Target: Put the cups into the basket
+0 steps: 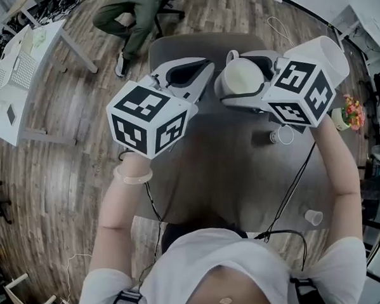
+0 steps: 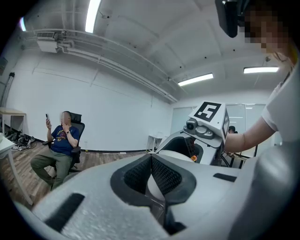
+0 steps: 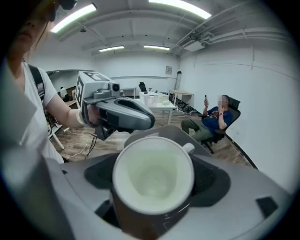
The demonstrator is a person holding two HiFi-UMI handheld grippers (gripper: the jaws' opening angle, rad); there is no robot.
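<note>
Right gripper view: right hand-held gripper (image 3: 151, 190) clamping mug (image 3: 150, 171), carrying it; left hand-held gripper (image 2: 151, 176) jaws together, empty. Next: locating basket, currently unseen.

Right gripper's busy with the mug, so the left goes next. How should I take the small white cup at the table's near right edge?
Grip the small white cup across its side wall, coming down from above. It seems to stand mouth up, round and handleless, so any jaw angle fits, though its tilt is hard to judge. The left gripper is shut: open it first.
</note>
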